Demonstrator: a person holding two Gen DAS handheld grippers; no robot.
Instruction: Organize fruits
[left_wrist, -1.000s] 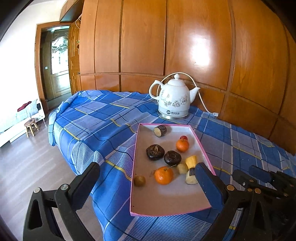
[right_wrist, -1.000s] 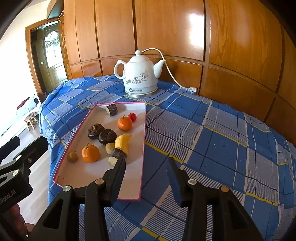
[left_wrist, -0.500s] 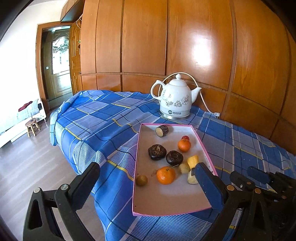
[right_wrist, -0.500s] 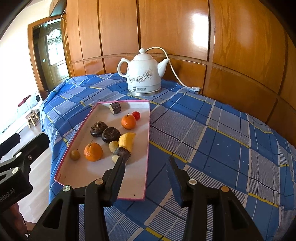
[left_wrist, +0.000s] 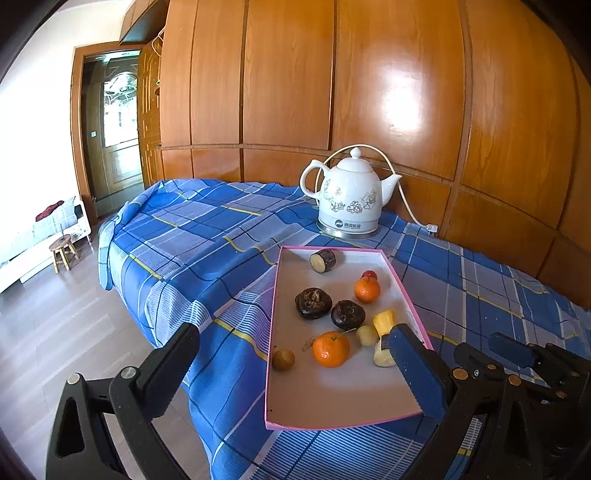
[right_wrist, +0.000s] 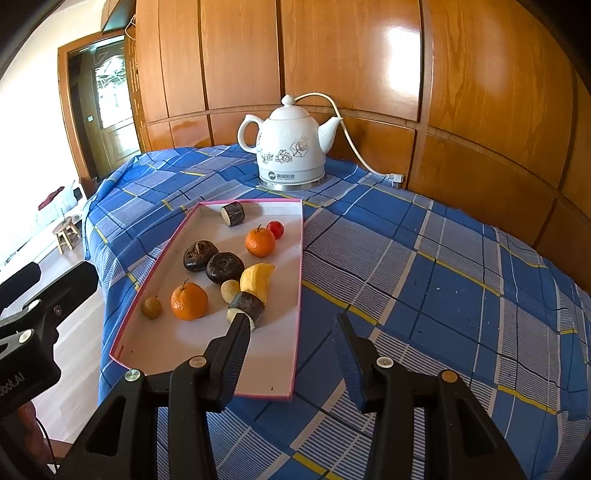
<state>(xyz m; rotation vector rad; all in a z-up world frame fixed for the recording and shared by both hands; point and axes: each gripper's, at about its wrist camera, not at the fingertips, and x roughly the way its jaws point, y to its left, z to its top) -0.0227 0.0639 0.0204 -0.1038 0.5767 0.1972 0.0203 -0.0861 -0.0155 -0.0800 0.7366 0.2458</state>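
We log the left gripper (left_wrist: 291, 363) and right gripper (right_wrist: 290, 343), jaws wide apart, holding nothing. Pink-rimmed tray (right_wrist: 297, 280), mid-frame, long axis toward the kettle (right_wrist: 290, 149): two oranges (right_wrist: 188, 301), dark fruits, banana piece (right_wrist: 256, 279). Only the left view shows the stool (left_wrist: 63, 248) clearly.

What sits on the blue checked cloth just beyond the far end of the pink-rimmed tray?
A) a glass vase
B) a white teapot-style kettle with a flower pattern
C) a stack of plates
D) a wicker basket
B: a white kettle with a flower pattern and a cord stands on the cloth just past the tray of fruit.
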